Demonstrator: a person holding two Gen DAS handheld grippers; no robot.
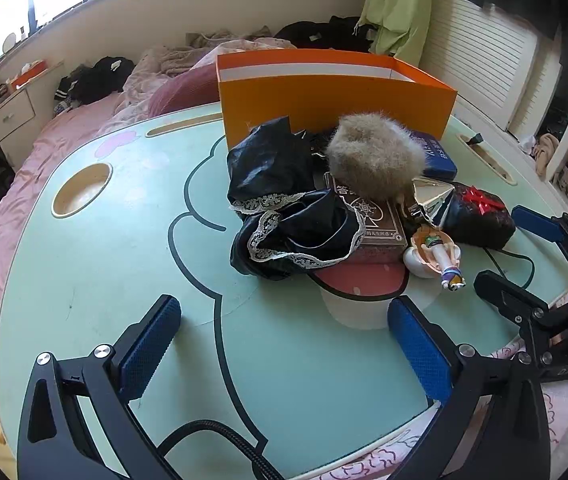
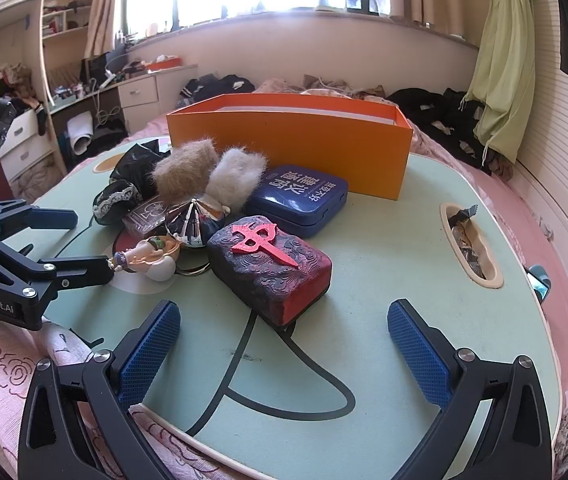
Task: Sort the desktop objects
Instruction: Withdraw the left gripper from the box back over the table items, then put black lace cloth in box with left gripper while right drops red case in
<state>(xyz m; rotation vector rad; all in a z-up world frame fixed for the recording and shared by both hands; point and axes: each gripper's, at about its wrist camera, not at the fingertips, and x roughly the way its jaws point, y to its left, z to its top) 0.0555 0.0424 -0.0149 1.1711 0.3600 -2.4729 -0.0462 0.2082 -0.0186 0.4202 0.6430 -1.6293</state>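
Observation:
A pile of objects lies on the green lap table (image 1: 104,280) in front of an open orange box (image 1: 336,96) (image 2: 292,144). The pile holds black lace-trimmed cloth (image 1: 284,208), a furry hat (image 1: 376,156) (image 2: 208,172), a brown card box (image 1: 376,220), a blue tin (image 2: 300,196), a silver cone (image 2: 192,220), a small figurine (image 1: 436,252) (image 2: 148,256) and a dark block with a red cross (image 2: 272,264) (image 1: 476,216). My left gripper (image 1: 284,344) is open and empty, short of the pile. My right gripper (image 2: 284,348) is open and empty, just before the dark block.
The table rests on a pink bed with clothes strewn behind. A round cup hole (image 1: 82,190) is at the table's left and a slot with wrappers (image 2: 470,244) at its right. A desk with drawers (image 2: 136,92) stands at the back left.

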